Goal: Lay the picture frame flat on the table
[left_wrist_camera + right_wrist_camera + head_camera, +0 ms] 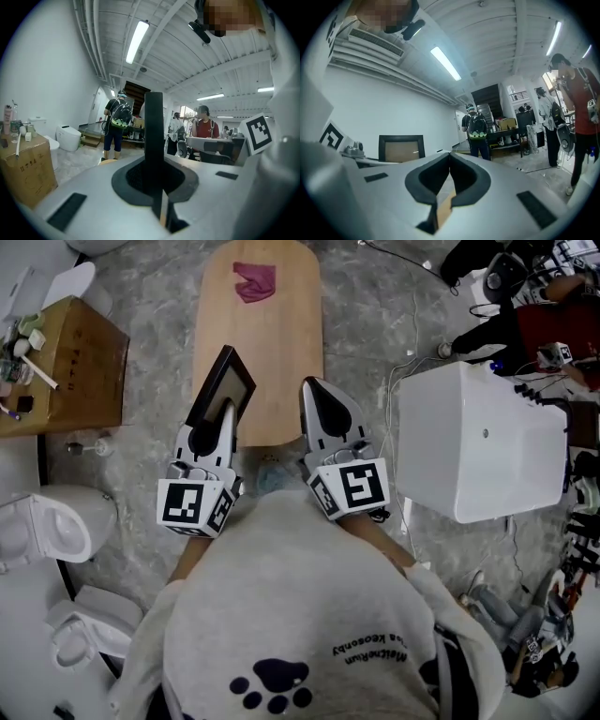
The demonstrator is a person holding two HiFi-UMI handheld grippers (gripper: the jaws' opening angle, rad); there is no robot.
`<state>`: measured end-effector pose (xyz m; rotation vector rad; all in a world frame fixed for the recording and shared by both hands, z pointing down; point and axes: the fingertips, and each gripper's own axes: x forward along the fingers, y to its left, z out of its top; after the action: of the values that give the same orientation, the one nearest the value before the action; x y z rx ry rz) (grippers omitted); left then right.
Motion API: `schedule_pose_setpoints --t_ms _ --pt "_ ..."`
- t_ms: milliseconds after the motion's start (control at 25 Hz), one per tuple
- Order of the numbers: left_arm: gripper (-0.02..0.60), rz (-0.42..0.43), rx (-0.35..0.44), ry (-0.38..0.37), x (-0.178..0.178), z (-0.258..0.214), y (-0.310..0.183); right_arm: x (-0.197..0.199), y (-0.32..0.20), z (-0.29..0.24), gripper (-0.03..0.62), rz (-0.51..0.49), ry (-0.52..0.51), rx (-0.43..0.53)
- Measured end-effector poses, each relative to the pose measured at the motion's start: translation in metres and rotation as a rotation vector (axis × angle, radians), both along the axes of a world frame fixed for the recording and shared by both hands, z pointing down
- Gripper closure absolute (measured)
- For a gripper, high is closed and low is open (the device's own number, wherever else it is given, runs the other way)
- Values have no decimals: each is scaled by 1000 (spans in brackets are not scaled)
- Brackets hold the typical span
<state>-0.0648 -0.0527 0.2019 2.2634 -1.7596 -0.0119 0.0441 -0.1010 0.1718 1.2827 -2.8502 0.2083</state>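
Gripping the picture frame (225, 381) by its lower part, the left tongs (223, 414) were clamped shut on it. In the left gripper view the dark frame ran edge-on straight up between the two pads. The frame stood tilted, not flat, over the near left part of the wooden bench (272, 352); whether its bottom touched the bench could not be told. Just to the right of the left tongs, the right tongs (314, 386) pointed the same way, jaws closed together with nothing between them. In the right gripper view the frame's pale face showed off to their left. Ahead of both tongs, at the bench's far end, lay a crumpled pink cloth (254, 282). A white box (478, 437) stood to the right of the right tongs. A cardboard box (80, 362) and a toilet (52, 526) were to the left of the left tongs.
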Motion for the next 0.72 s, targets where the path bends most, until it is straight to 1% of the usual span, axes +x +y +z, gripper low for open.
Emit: schedule_pose_setpoints --t_ms 240,520,720 --pt "565 -4 -21 12 -4 10 -24 -9 -29 10 585 -24 6 -20" --pt "565 10 -46 21 -4 17 -32 -9 -36 21 585 -21 12 -55" --pt "565 43 -56 26 -8 22 -38 -18 -40 29 585 -16 14 -71"
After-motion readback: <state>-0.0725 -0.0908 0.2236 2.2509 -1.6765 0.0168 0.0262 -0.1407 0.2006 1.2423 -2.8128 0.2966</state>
